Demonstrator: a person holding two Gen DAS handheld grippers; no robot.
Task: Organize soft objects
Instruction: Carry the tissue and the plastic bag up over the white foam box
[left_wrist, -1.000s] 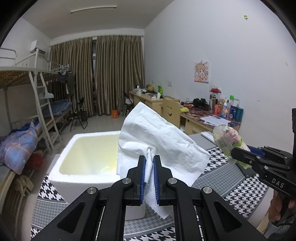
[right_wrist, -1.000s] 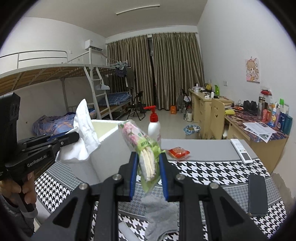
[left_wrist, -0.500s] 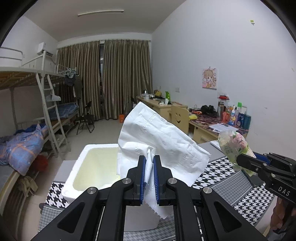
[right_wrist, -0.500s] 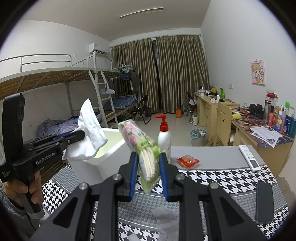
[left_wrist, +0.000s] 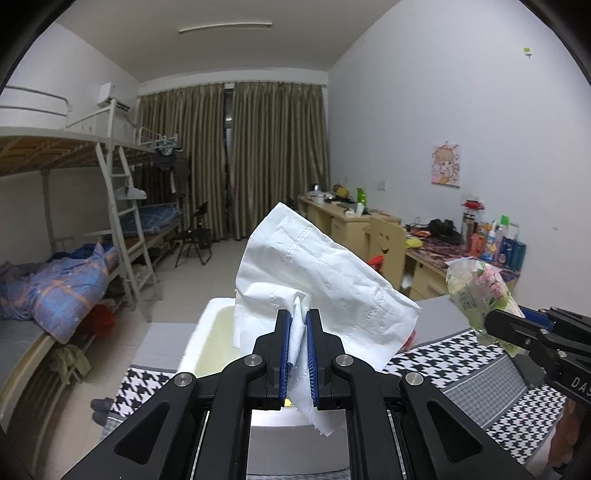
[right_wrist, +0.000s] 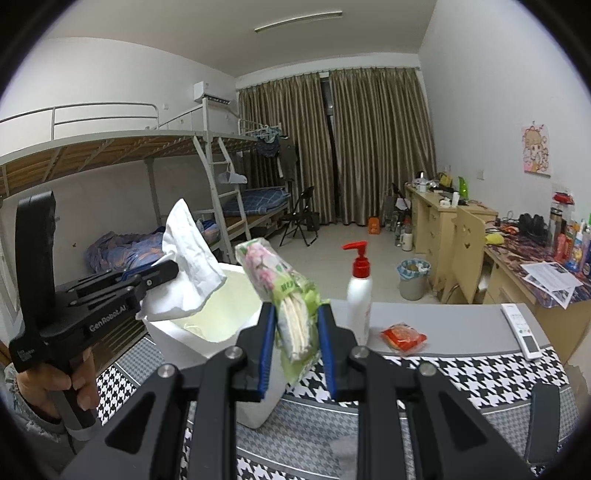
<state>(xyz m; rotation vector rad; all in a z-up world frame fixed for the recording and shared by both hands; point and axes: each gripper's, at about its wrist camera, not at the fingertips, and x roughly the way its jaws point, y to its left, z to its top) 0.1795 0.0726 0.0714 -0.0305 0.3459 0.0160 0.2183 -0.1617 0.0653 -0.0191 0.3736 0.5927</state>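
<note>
Where readable: left tool (right_wrist: 162, 271) marked "GenRobot.AI"; right tool (left_wrist: 491, 321) "DAS".

In the left wrist view, the white tissue (left_wrist: 317, 280) at centre covers most of the foam box (left_wrist: 207, 332) behind it; only the box's left rim and a strip of pale inside show. A red thing at the tissue's right edge is mostly hidden. The bottles (left_wrist: 495, 240) at the right are too small to read. In the right wrist view, the green tissue pack (right_wrist: 291, 295) has its lower part between the jaws, its print too small to read. A grey cloth (right_wrist: 343, 454) at the bottom is blurred. The hand (right_wrist: 55, 384) at lower left is cut by the edge.
</note>
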